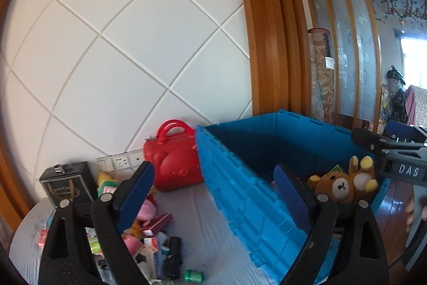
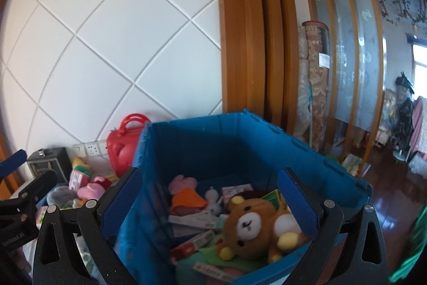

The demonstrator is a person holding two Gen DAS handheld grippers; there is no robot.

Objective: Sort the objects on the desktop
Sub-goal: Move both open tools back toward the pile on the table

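The right tool [image 2: 210, 200] stands open with nothing between its pads, poised over the blue crate [image 2: 186, 135]. The brown bear plush [image 2: 253, 227] lies inside the crate, between and just below the pads, atop boxes and a pink pig toy [image 2: 184, 184]. The left tool [image 1: 213, 191] is also open and empty, straddling the crate's left wall above the tabletop [image 1: 197, 205], where loose items [image 1: 154, 237] lie beside a red case [image 1: 173, 162].
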